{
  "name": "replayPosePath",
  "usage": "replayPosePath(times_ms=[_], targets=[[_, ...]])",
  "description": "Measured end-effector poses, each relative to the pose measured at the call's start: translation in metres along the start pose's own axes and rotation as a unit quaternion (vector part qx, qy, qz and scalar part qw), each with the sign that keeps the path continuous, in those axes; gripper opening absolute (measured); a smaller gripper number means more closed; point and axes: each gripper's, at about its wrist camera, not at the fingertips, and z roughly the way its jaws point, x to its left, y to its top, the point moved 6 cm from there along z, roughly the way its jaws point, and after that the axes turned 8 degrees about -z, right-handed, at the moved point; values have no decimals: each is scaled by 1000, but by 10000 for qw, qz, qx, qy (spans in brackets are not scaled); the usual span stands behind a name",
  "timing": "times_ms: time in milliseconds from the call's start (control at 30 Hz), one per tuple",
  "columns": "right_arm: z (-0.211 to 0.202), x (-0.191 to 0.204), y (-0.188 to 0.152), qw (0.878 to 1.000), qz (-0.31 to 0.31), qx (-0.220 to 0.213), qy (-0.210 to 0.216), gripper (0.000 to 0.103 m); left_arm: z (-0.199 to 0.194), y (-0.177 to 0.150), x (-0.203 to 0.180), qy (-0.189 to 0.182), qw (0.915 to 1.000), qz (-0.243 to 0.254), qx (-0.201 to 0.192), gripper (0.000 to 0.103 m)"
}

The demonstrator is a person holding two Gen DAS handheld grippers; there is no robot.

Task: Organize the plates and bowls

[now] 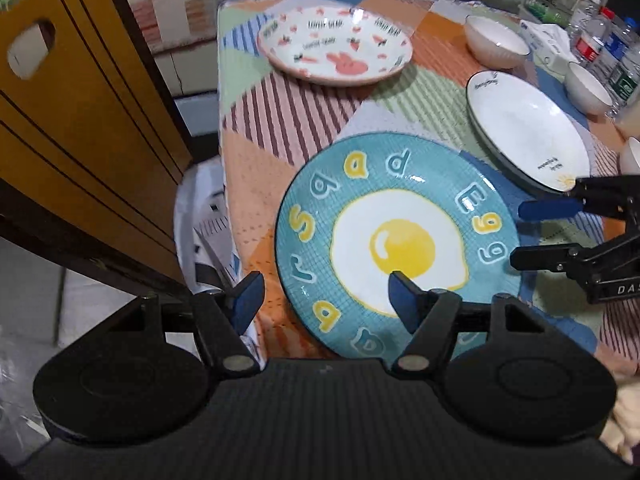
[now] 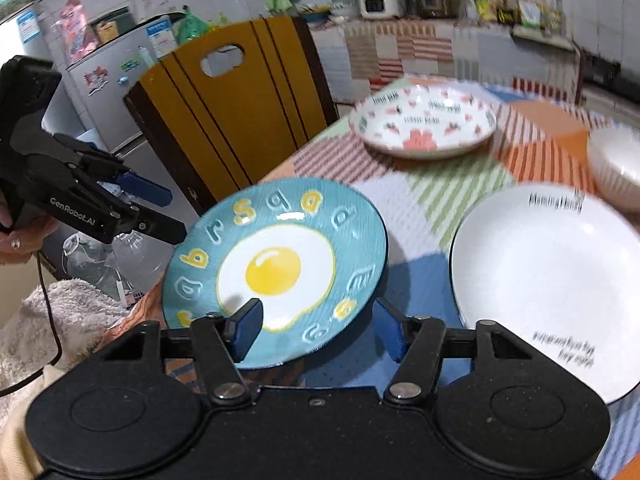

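Note:
A teal plate [image 1: 400, 248] [image 2: 276, 268] with a fried-egg picture and raised letters lies at the near corner of the table. My left gripper [image 1: 326, 300] [image 2: 174, 214] is open astride the plate's rim, one finger over the egg and the other off the table edge. My right gripper [image 2: 320, 330] [image 1: 528, 234] is open at the opposite rim, one pad above the plate and one beside it. No pad visibly presses on the plate. A white plate with carrots and a pink bunny [image 1: 336, 48] [image 2: 424, 124] sits farther back. A white dark-rimmed plate [image 1: 528, 136] [image 2: 548, 280] lies alongside.
Two white bowls [image 1: 496, 42] [image 1: 588, 88] stand at the back right of the patchwork tablecloth [image 1: 280, 120], near water bottles [image 1: 600, 40]. A yellow chair back [image 1: 80, 120] [image 2: 240, 112] stands close to the table's left edge. A hand [image 2: 16, 240] grips the left tool.

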Motion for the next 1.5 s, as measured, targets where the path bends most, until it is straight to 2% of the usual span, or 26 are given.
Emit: replayPosePath(times_ms=[133, 233, 300, 400, 500, 667, 1000, 1133, 1233, 1500], targets=[[10, -6, -4, 9992, 392, 38, 26, 47, 20, 0, 3, -22, 9999, -2, 103, 60], [14, -9, -4, 9985, 542, 42, 25, 41, 26, -2, 6, -34, 9999, 18, 151, 49], [17, -11, -4, 9981, 614, 93, -1, 32, 28, -5, 9, 11, 9999, 0, 171, 38], [22, -13, -7, 9966, 804, 159, 13, 22, 32, -10, 14, 188, 9990, -81, 387, 34], [23, -14, -9, 9956, 922, 162, 12, 21, 33, -13, 12, 48, 9990, -161, 410, 29], [34, -16, -8, 9945, 1011, 252, 59, 22, 37, -10, 13, 48, 9981, -503, 344, 29], [36, -18, -4, 9959, 861, 253, 56, 23, 28, -19, 6, 83, 9966, -687, 446, 30], [22, -14, -4, 9969, 734, 224, 170, 22, 14, -28, -1, -78, 9954, -877, 383, 30], [8, -14, -5, 9975, 683, 141, 87, 22, 3, -29, -15, -136, 9967, -760, 268, 30], [-38, -29, -2, 9975, 627, -311, -82, 23, -24, -2, -56, -323, 9980, -532, -114, 29]])
